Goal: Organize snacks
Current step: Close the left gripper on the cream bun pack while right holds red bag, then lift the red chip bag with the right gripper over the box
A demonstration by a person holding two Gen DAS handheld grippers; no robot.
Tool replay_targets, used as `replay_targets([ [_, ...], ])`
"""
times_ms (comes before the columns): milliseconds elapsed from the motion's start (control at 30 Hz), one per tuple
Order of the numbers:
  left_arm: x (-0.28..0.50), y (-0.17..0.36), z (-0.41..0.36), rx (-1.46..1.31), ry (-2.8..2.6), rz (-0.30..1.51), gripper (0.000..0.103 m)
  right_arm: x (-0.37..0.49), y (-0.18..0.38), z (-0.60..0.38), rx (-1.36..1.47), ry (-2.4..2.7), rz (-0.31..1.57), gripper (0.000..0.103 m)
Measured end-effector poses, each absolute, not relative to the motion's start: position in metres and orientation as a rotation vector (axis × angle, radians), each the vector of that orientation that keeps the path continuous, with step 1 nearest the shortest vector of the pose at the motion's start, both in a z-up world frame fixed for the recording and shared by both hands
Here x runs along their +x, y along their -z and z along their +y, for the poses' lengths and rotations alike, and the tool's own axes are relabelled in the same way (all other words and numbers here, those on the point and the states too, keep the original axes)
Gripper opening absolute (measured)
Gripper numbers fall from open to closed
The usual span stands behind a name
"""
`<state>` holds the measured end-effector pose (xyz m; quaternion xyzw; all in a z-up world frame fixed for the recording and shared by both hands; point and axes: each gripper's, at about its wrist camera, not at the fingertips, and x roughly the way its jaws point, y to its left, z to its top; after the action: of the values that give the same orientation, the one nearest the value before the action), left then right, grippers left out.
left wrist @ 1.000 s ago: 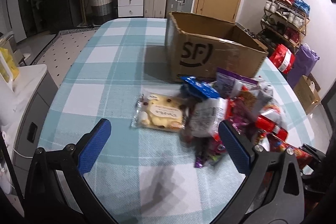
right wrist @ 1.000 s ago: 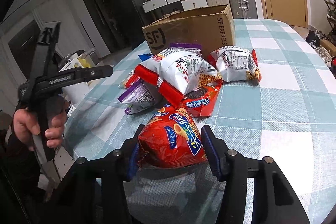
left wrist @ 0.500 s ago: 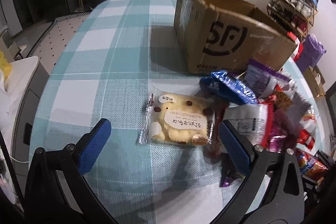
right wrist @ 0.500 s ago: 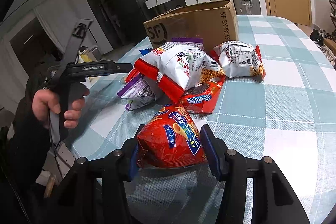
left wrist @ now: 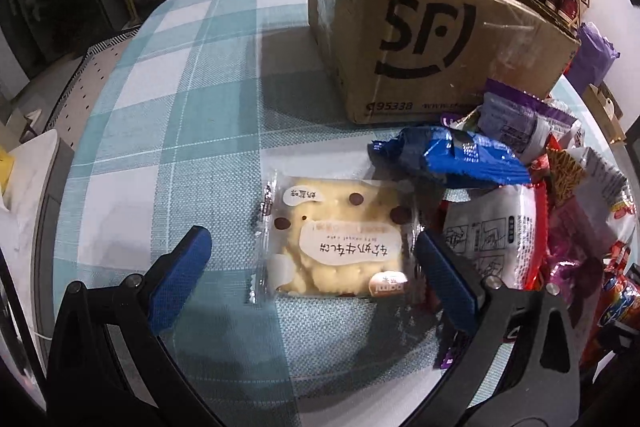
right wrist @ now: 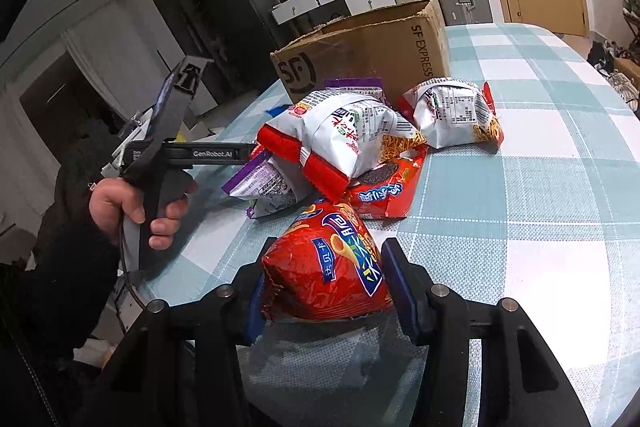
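My left gripper [left wrist: 312, 251] is open, low over the checked tablecloth, its blue pads either side of a clear-wrapped yellow cake packet [left wrist: 340, 235] that lies flat. The packet's right edge is close to the right pad. My right gripper [right wrist: 326, 287] is shut on a red snack bag [right wrist: 328, 267] near the table's front edge. A brown SF cardboard box [left wrist: 432, 39] stands open behind the snack pile; it also shows in the right wrist view [right wrist: 372, 51].
A pile of snacks lies right of the cake: a blue packet [left wrist: 452, 155], a purple-white bag [left wrist: 516, 123], a white-red bag [left wrist: 496, 231]. In the right wrist view, noodle bags [right wrist: 352, 135] [right wrist: 456, 111] and an orange cookie pack [right wrist: 384, 191]. The table edge [left wrist: 68, 187] is at left.
My left gripper has moved forward and down toward the cake packet, which now lies between its open pads. My right gripper stays shut on the red bag, hardly moved.
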<state>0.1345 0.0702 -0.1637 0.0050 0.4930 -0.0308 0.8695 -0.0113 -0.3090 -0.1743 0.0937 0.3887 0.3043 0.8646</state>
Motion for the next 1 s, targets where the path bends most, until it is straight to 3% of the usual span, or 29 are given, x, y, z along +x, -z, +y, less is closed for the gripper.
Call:
replay_targets([
  [100, 0.137, 0.167, 0.072, -0.001, 0.078, 1.042, 0.101, -0.013, 0.172, -0.31, 0.198, -0.637, 0.807, 0.05],
  [167, 0.139, 0.168, 0.074, -0.019, 0.1, 1.047, 0.095, -0.013, 0.171, -0.31, 0.198, -0.637, 0.805, 0.05],
  [300, 0.137, 0.166, 0.07, 0.028, 0.116, 1.01, 0.068, -0.011, 0.174, -0.31, 0.212, -0.639, 0.819, 0.05],
  [433, 0.136, 0.165, 0.068, 0.037, 0.136, 1.003, 0.058, -0.013, 0.171, -0.313, 0.234, -0.647, 0.816, 0.05],
  [1000, 0.109, 0.15, 0.091, -0.052, 0.125, 0.988, 0.057, -0.009, 0.17, -0.334, 0.346, -0.64, 0.814, 0.049],
])
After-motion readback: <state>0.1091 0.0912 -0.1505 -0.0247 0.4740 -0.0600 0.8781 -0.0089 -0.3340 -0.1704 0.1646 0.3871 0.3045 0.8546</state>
